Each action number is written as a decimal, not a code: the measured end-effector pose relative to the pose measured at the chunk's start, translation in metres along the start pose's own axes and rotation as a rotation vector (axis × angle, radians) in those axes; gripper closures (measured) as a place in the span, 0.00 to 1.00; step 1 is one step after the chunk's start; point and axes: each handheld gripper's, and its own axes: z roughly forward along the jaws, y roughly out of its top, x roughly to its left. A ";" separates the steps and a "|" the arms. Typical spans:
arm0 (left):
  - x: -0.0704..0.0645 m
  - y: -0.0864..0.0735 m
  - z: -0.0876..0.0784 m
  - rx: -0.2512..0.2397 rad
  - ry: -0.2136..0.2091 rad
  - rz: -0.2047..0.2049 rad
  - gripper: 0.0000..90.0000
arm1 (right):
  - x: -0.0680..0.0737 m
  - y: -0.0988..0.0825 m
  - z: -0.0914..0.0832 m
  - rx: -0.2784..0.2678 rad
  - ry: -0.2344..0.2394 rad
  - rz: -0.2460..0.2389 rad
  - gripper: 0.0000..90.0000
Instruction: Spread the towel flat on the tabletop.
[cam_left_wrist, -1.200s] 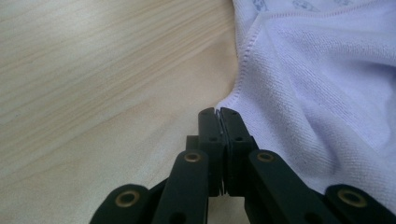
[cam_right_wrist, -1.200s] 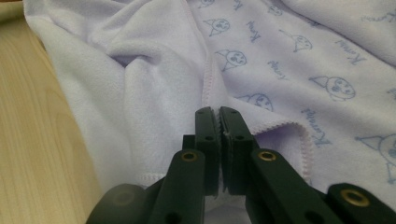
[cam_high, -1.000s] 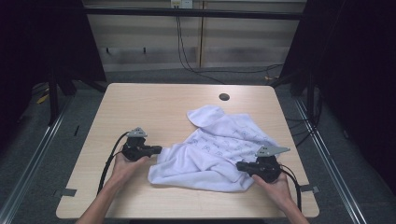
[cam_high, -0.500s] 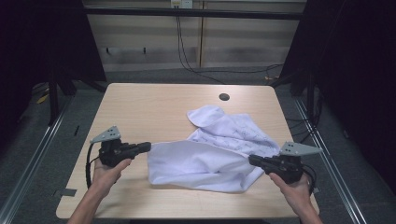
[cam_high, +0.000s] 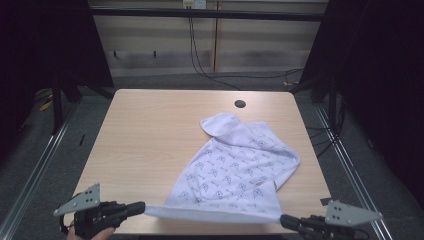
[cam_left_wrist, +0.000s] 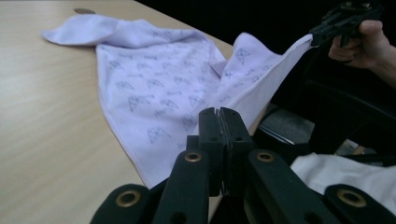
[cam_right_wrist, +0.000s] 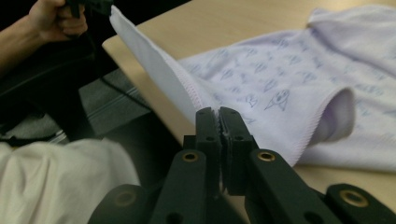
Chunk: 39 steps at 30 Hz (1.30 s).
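Observation:
A pale lilac cloth (cam_high: 240, 167) with small printed figures lies spread over the table's right half, and its near hem is pulled straight along the front edge. My left gripper (cam_high: 142, 206) is shut on the hem's left corner, at the front left. At the front right, my right gripper (cam_high: 284, 220) is shut on the other corner. In the left gripper view the closed jaws pinch the cloth (cam_left_wrist: 154, 88), and the right gripper (cam_left_wrist: 322, 35) holds the far end. The right gripper view has the cloth (cam_right_wrist: 280, 84) running from its jaws to the left gripper (cam_right_wrist: 100, 7).
The wooden table (cam_high: 150, 130) has a dark round hole (cam_high: 240, 103) near its far edge. The cloth's far end is folded over in a hump (cam_high: 220, 124). Metal frame rails run down both sides of the table, and cables hang behind it.
Both grippers have drawn back toward the person and moved apart. The cloth's near hem is now stretched taut between them, and the cloth has slid toward the front edge and flattened.

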 end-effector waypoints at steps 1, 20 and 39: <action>-0.003 -0.003 0.000 0.014 -0.001 0.008 0.99 | 0.004 -0.005 -0.001 0.014 0.007 0.005 0.97; 0.045 0.010 0.051 0.097 0.006 -0.038 0.87 | -0.047 -0.018 0.035 0.049 -0.110 0.072 0.74; 0.134 0.034 0.197 0.289 0.159 -0.117 0.75 | -0.097 -0.011 0.069 0.138 -0.290 0.131 0.52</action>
